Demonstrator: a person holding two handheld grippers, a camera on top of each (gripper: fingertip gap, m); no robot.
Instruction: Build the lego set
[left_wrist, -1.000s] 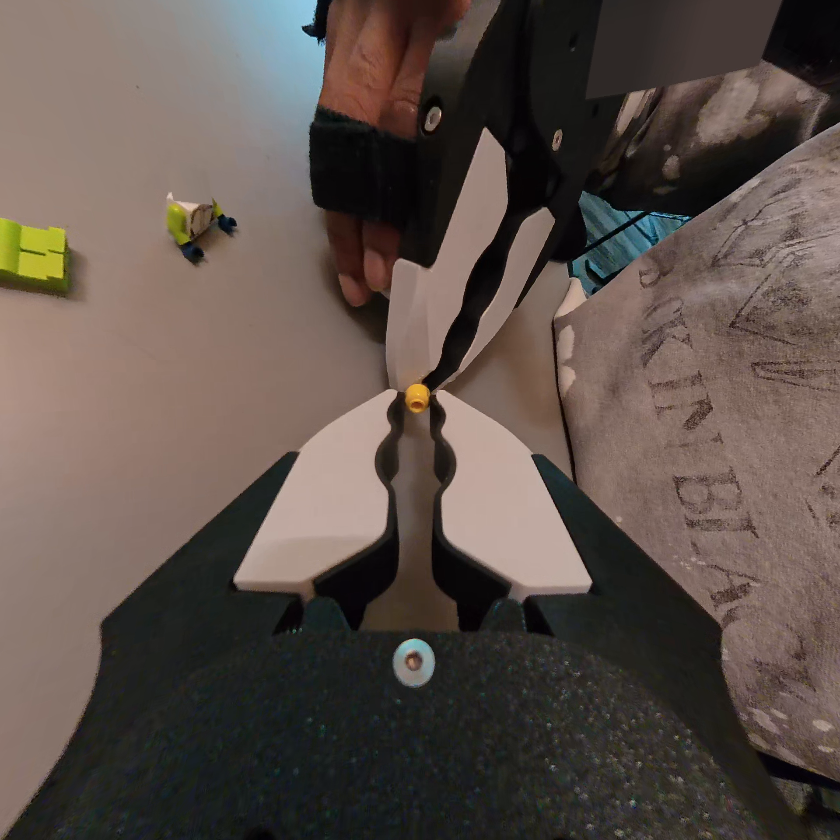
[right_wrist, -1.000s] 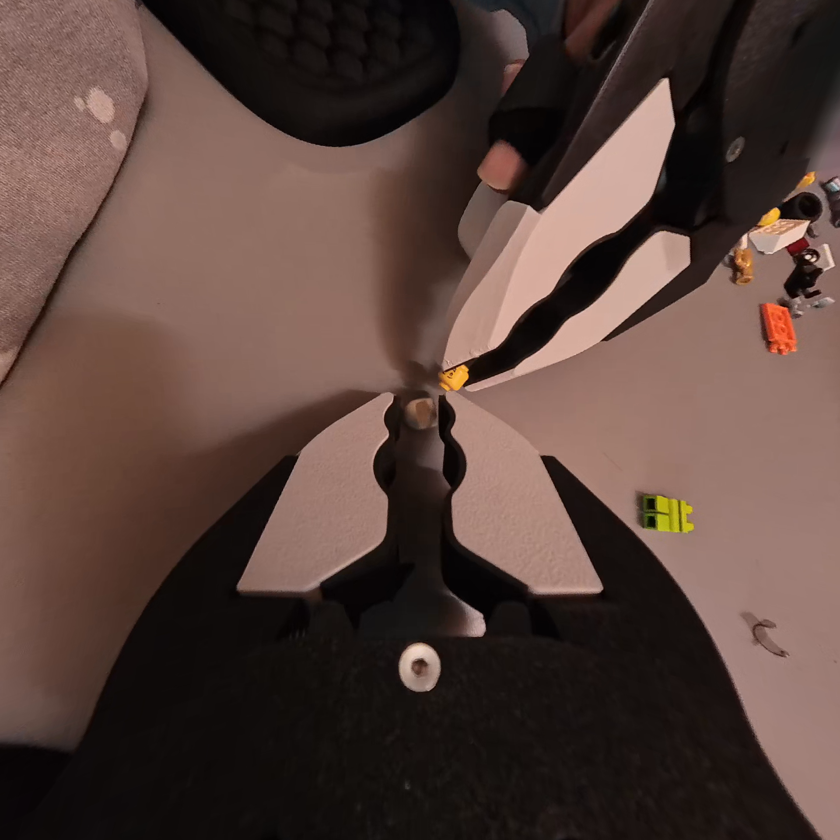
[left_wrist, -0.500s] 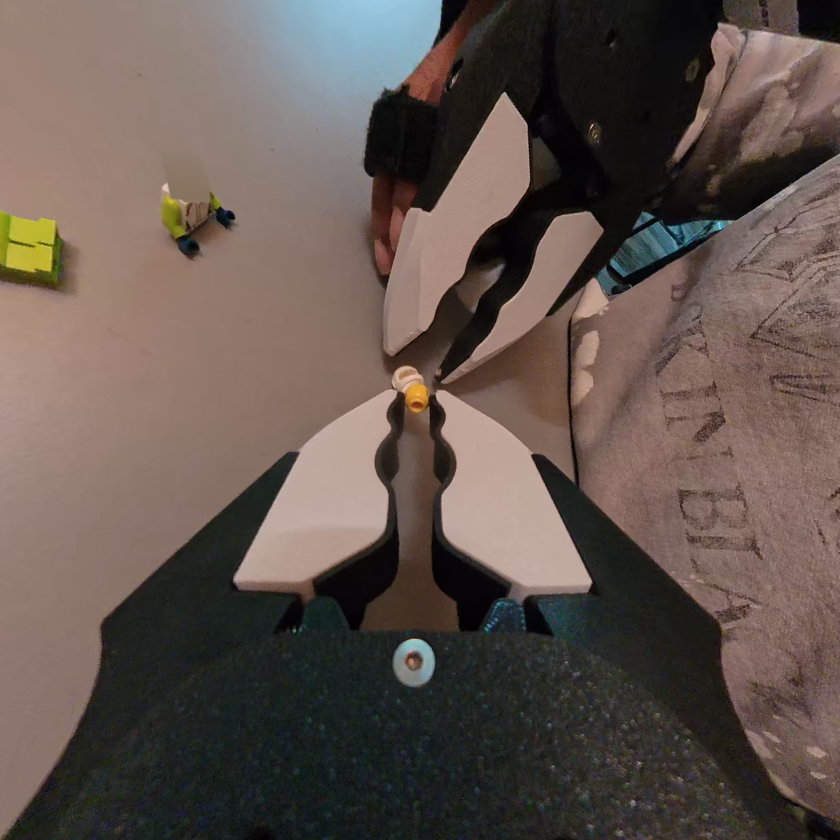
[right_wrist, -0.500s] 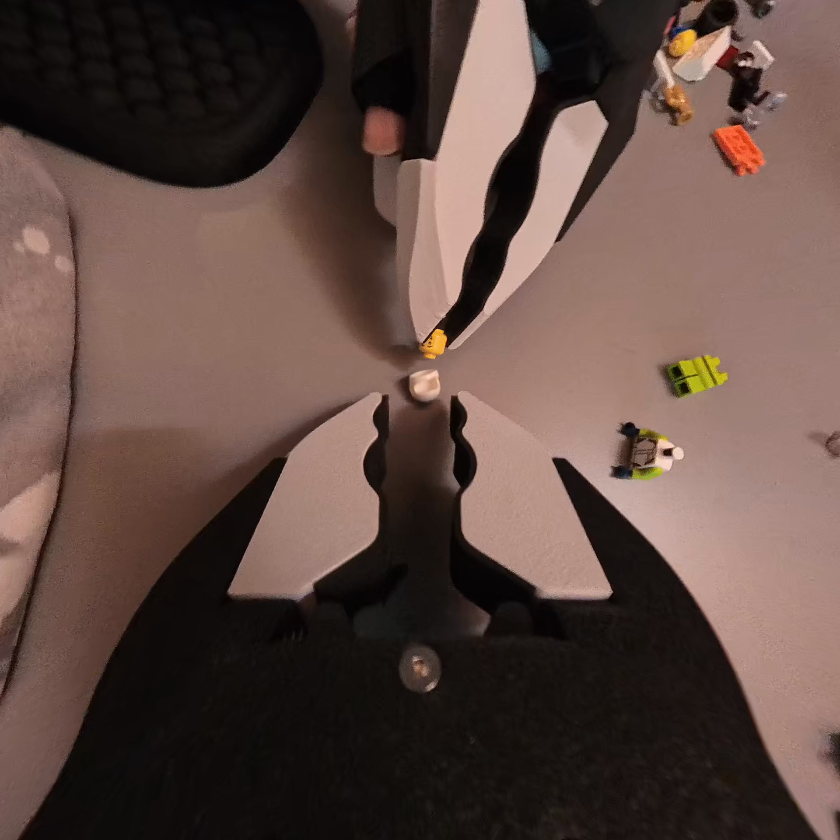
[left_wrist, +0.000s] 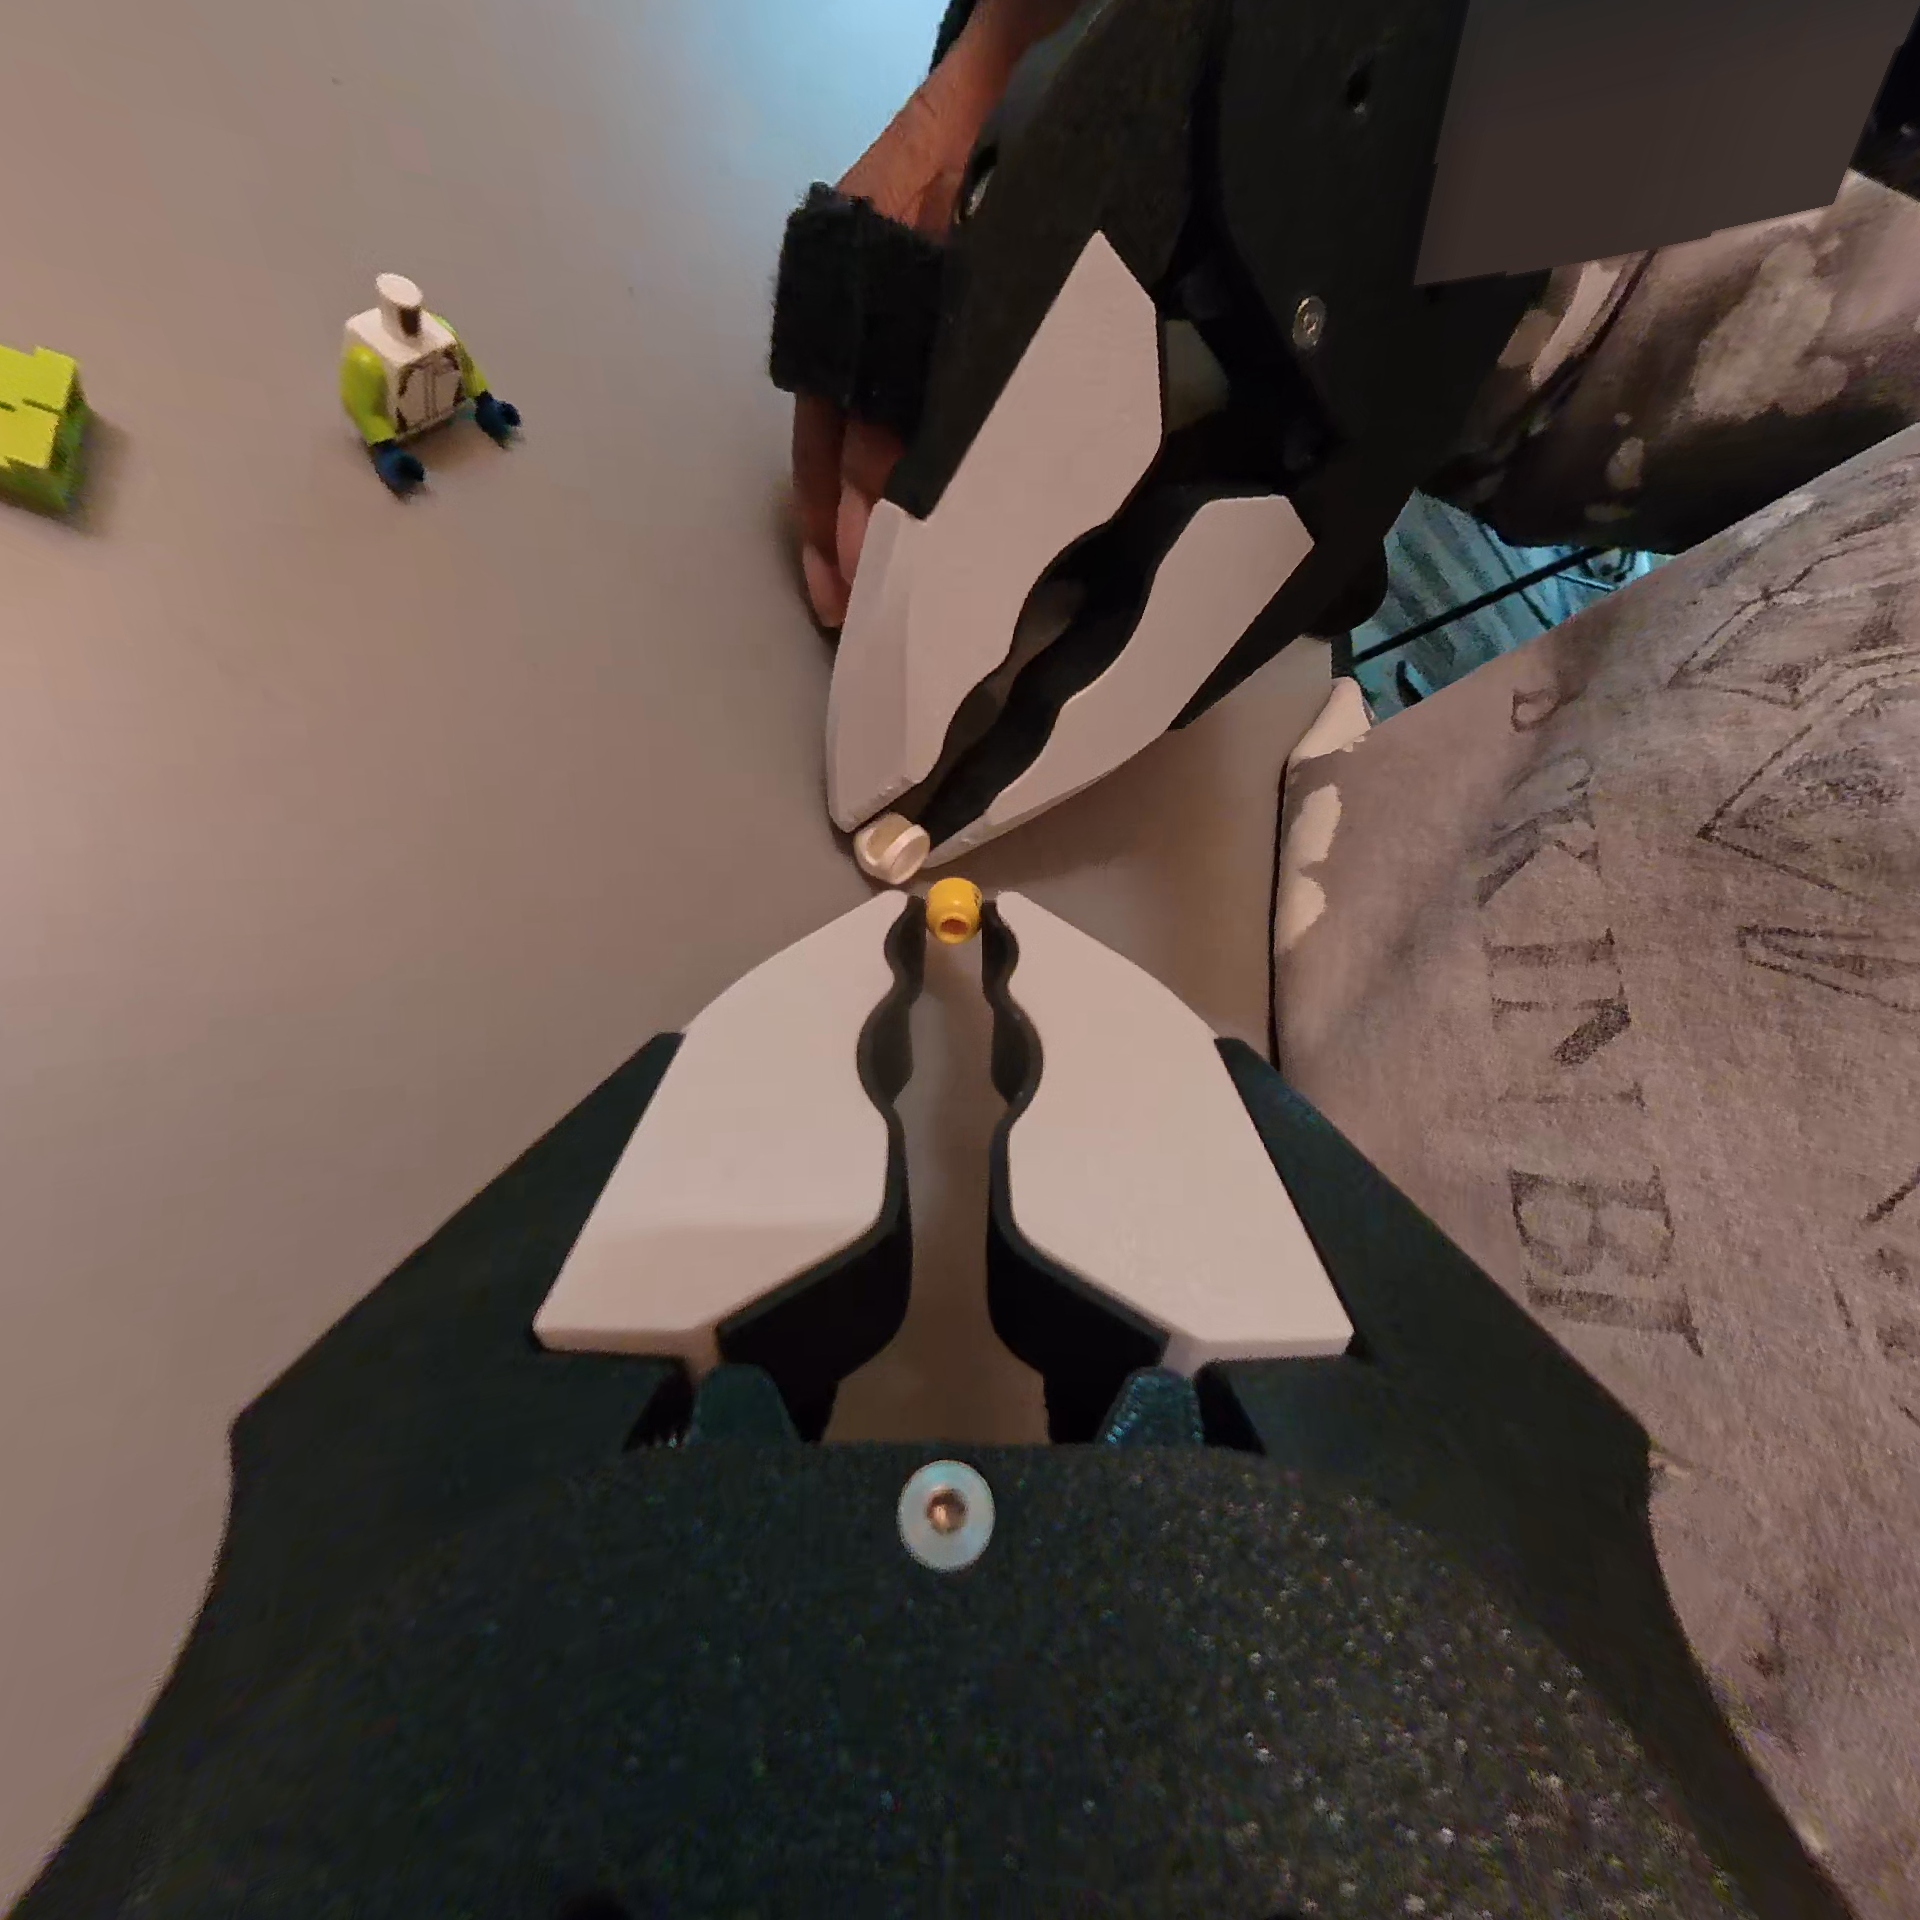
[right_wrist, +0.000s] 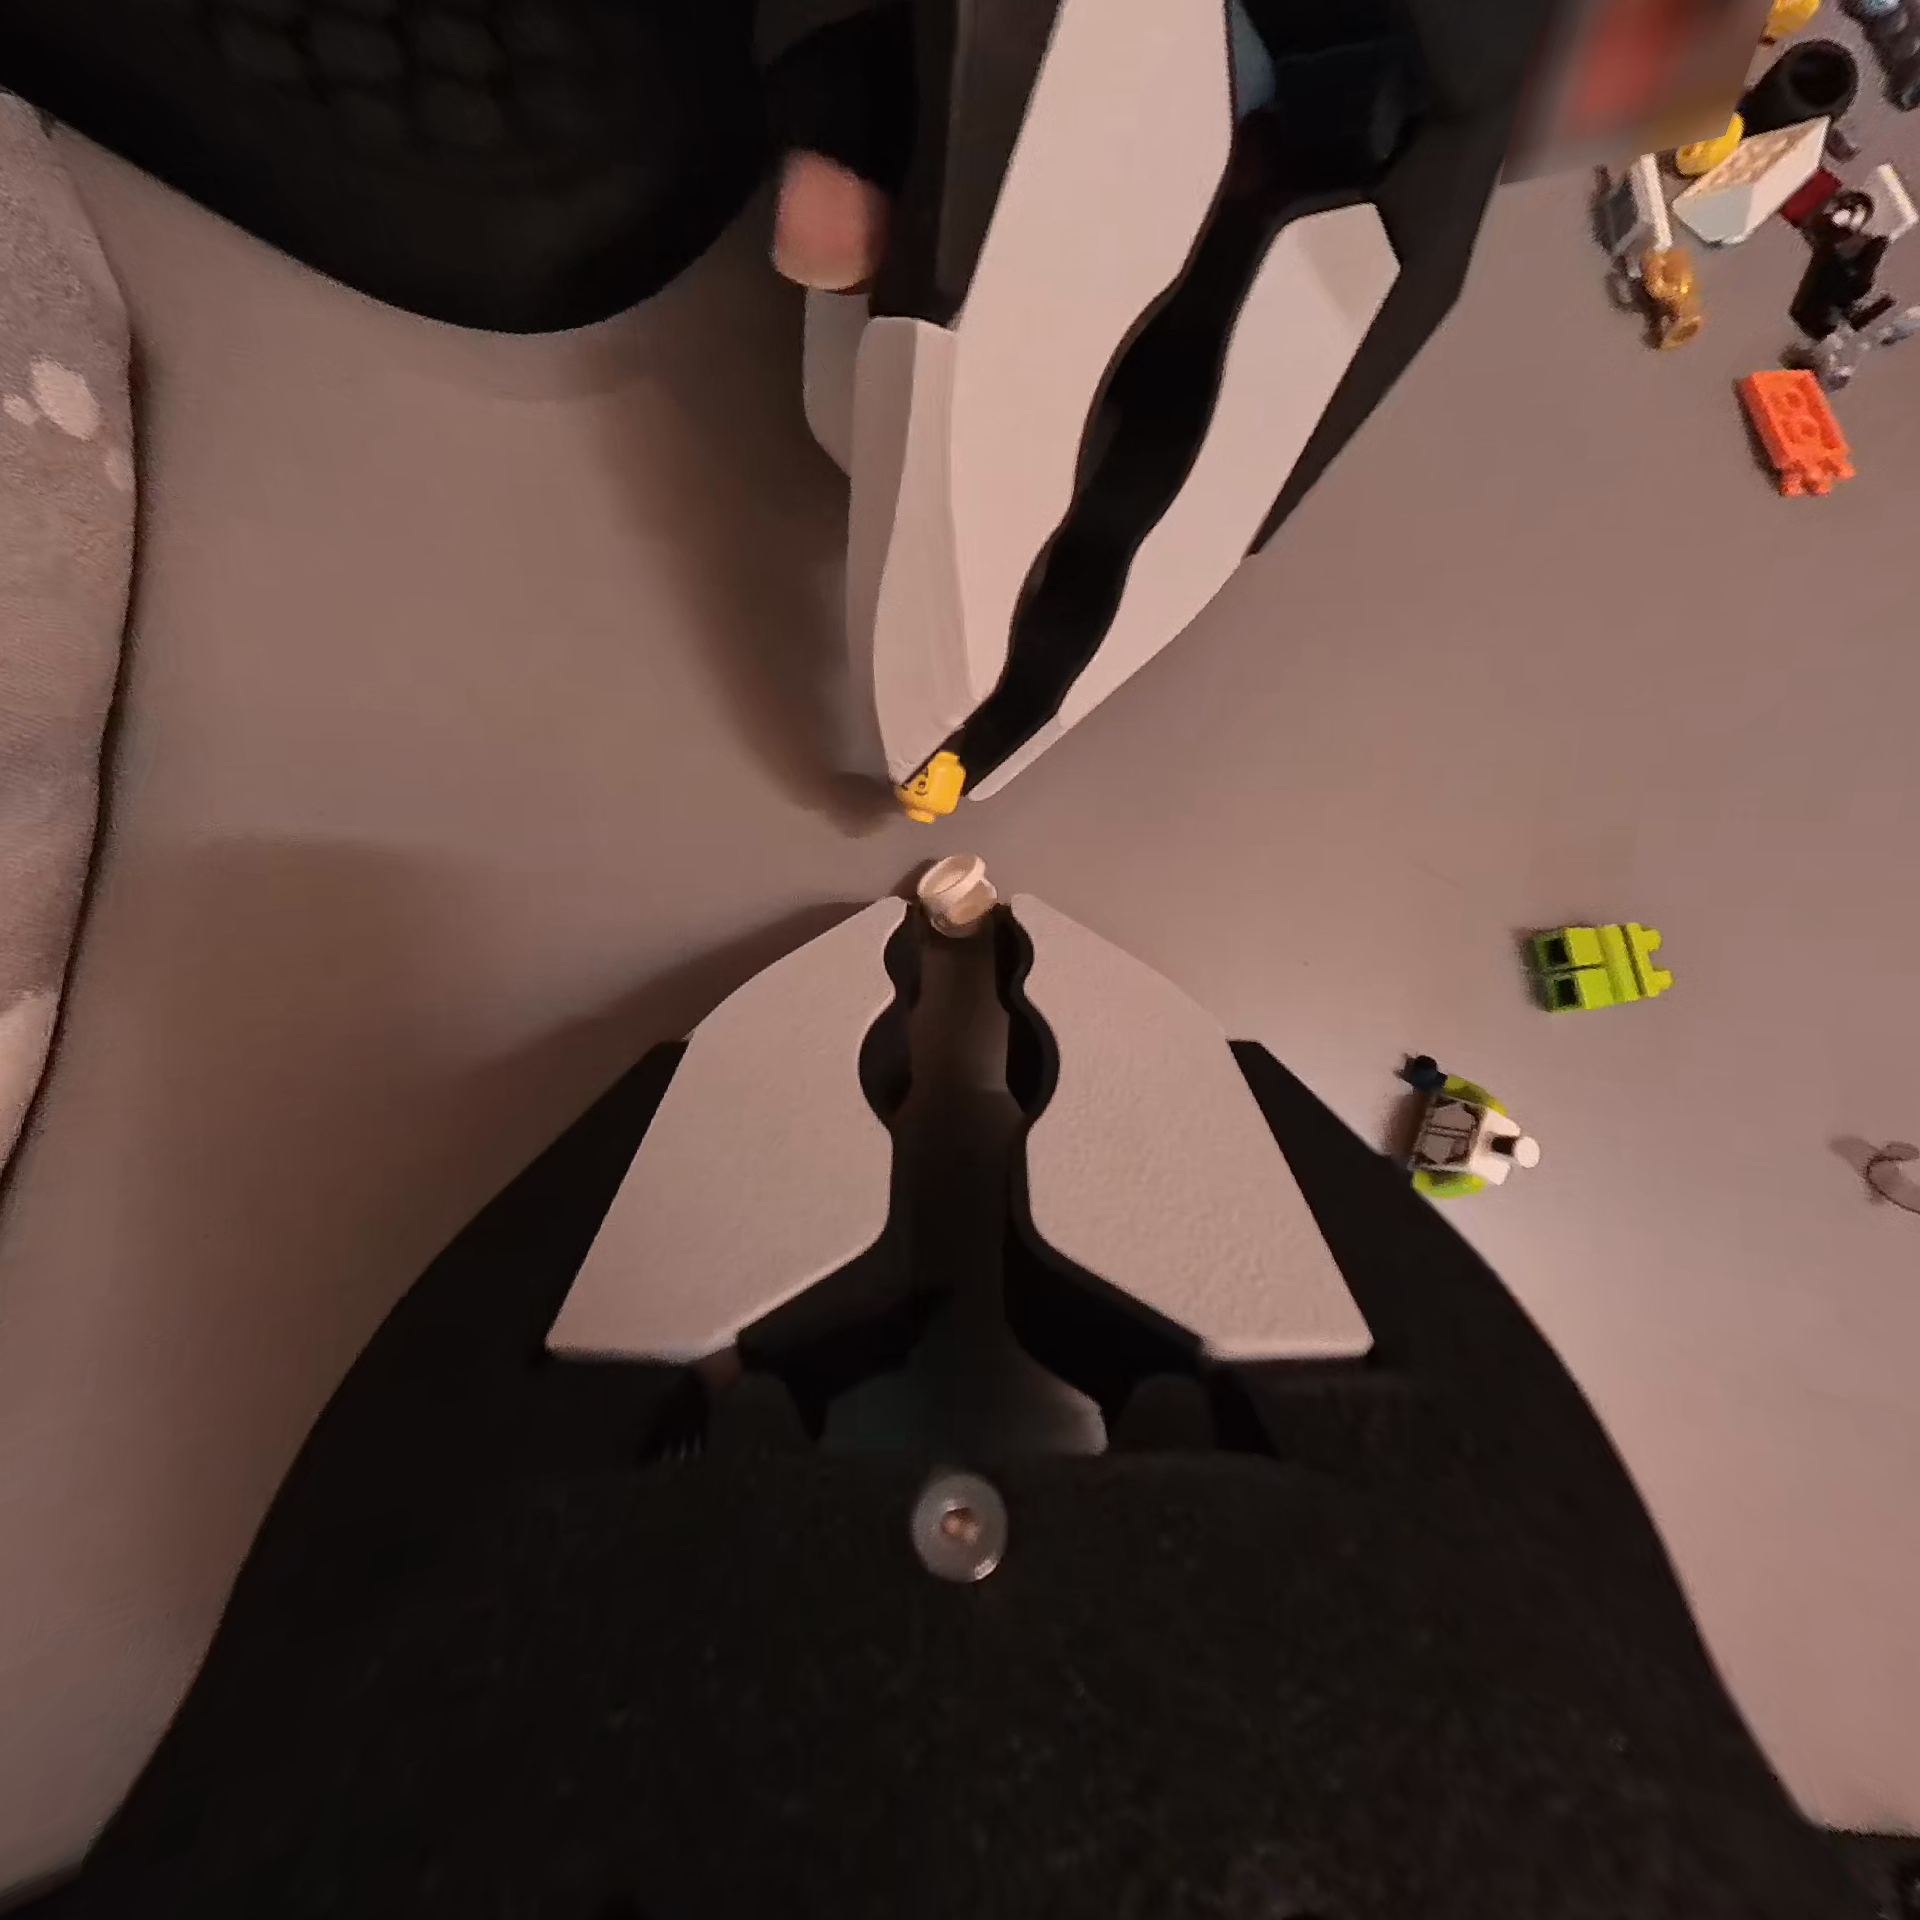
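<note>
My left gripper (left_wrist: 953, 902) is shut on a small yellow minifigure head (left_wrist: 953, 911). My right gripper (right_wrist: 958, 910) is shut on a small white round piece (right_wrist: 956, 891). The two gripper tips face each other just above the grey table, and the two pieces sit a small gap apart. In the left wrist view the right gripper (left_wrist: 902, 837) holds the white piece (left_wrist: 890, 845) just up-left of the head. In the right wrist view the left gripper (right_wrist: 935, 777) holds the head (right_wrist: 932, 788). A headless torso (left_wrist: 416, 379) and lime legs (left_wrist: 36, 426) lie on the table.
The torso (right_wrist: 1460, 1138) and lime legs (right_wrist: 1595, 966) lie right of my right gripper. An orange plate (right_wrist: 1795, 431) and a pile of loose parts (right_wrist: 1756, 187) lie far right. A person's grey printed cloth (left_wrist: 1610, 1039) and a gloved hand (left_wrist: 852, 343) are close by. Both grippers' tips are close together, under 4 cm apart.
A second ago the tips were pressed together. Then my right gripper opened and drew back, leaving the white piece by the head. Now it is shut on the white piece again, apart from the head.
</note>
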